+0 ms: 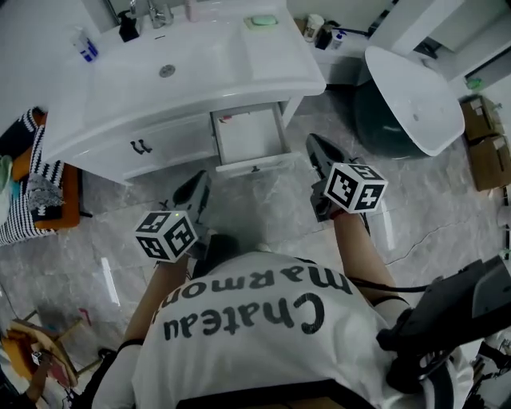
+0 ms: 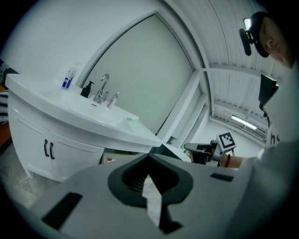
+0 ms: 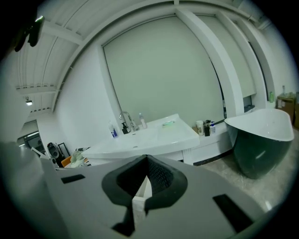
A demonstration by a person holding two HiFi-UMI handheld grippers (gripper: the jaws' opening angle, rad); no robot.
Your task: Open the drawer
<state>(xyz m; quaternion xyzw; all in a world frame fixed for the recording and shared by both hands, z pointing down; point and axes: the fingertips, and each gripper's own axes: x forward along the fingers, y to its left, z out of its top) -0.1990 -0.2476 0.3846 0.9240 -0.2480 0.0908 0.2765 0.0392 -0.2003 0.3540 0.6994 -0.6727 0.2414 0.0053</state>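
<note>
A: White is the vanity (image 1: 267, 68), and white the drawer (image 1: 249, 134). Where is the drawer found?

B: It is found under the vanity's right end, already pulled well out over the floor (image 1: 263, 212).

A: How are the grippers held?

B: The left gripper (image 1: 201, 182) and the right gripper (image 1: 313, 144) are held above the floor, just short of the drawer front and one to each side of it. Nothing is touched. In each gripper view the jaws are seen pressed together, with nothing caught between them.

A: What is called for at this step?

B: The opening is judged done, so only a clean retreat is judged to be left. Both grippers are best kept clear of the drawer front, so that it is not knocked back in. Should more travel be wanted, the jaws would have to be parted first. The knob (image 1: 255, 168) would then be taken squarely and drawn straight along the runners, not sideways.

A: And what is counted?

B: One drawer is counted, with one dark knob on it. Two door handles (image 1: 141, 147) are counted to its left. Two grippers are counted, one faucet (image 1: 158, 11) and one tub (image 1: 411, 96).
</note>
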